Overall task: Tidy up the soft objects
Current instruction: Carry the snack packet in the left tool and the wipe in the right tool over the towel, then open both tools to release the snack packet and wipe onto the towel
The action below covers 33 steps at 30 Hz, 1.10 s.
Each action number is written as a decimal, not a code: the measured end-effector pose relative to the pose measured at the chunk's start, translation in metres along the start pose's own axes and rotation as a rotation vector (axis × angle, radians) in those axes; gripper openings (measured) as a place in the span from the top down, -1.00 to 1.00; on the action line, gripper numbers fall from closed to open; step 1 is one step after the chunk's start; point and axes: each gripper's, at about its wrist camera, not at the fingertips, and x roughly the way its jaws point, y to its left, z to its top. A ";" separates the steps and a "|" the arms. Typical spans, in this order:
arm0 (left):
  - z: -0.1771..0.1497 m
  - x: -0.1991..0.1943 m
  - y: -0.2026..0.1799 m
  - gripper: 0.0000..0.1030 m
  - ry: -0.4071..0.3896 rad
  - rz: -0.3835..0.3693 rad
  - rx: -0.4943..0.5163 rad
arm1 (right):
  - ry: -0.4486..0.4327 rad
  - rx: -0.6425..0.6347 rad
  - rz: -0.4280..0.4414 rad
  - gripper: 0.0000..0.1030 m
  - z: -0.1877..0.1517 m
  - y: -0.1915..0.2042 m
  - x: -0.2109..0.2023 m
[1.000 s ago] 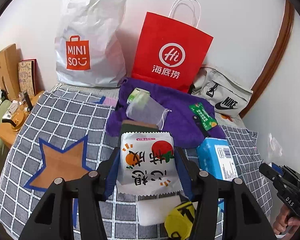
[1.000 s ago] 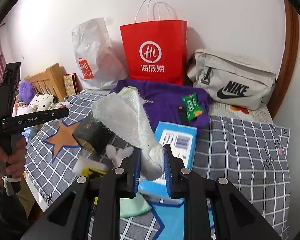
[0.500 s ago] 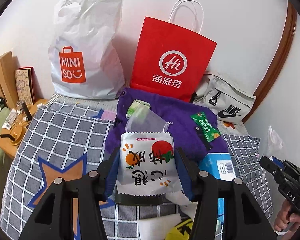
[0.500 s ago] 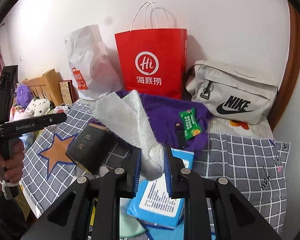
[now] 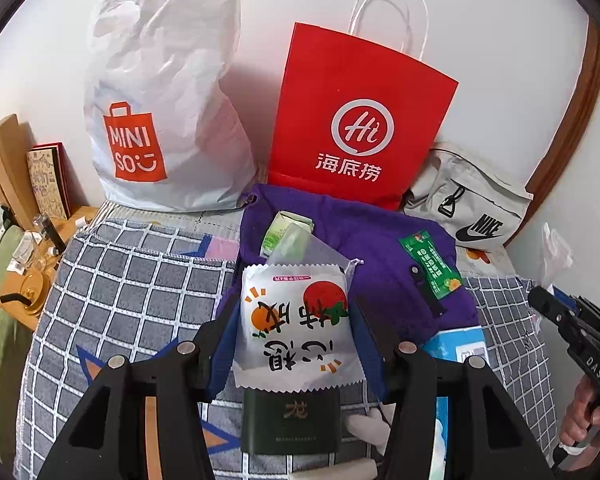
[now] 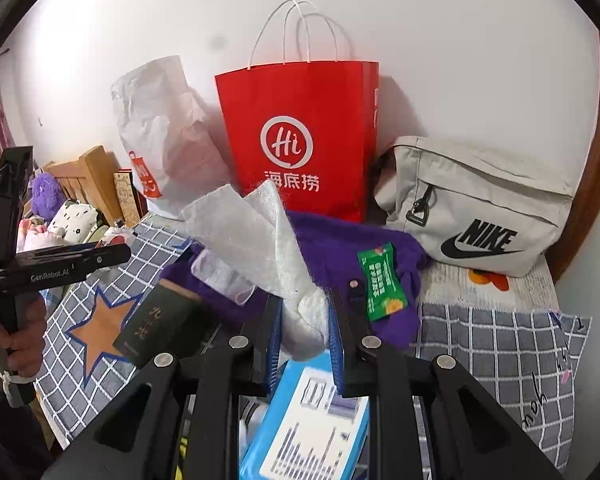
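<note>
1. jaws of the left gripper (image 5: 296, 320) are clamped on a white snack packet (image 5: 296, 324), one blue pad on each side edge; the packet's print faces the camera upside down.
2. jaws of the right gripper (image 6: 304, 320) are nearly together, pinching the bunched lower end of a white tissue sheet (image 6: 252, 236); the rest of the sheet fans up and to the left above the fingers.
3. both held items hang above a grey checked bedcover (image 5: 132, 280), over the clutter lying on it.
4. a purple fleece garment (image 5: 384, 248) lies spread on the cover at the foot of the bags; a green sachet (image 5: 432, 264) rests on it.
5. a dark green booklet (image 5: 290, 420) lies on the cover below the snack packet; a blue and white box (image 6: 312, 420) lies below the right gripper.
6. against the white wall stand a white miniso bag (image 5: 160, 100) and a red paper bag (image 5: 360, 120), side by side; a beige nike bag (image 6: 476, 208) lies to the right of the red one.
7. a hand (image 6: 16, 340) grips the left gripper's handle at the left edge of the right wrist view.
</note>
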 end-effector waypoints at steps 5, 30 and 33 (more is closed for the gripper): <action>0.008 0.017 0.000 0.01 0.019 0.005 0.003 | 0.018 0.021 0.021 0.59 0.013 -0.012 0.023; 0.031 0.114 -0.012 0.00 0.157 -0.013 0.070 | 0.258 0.027 0.119 0.59 -0.001 -0.045 0.156; 0.031 0.127 -0.011 0.00 0.187 -0.025 0.065 | 0.298 0.011 0.117 0.59 -0.007 -0.044 0.169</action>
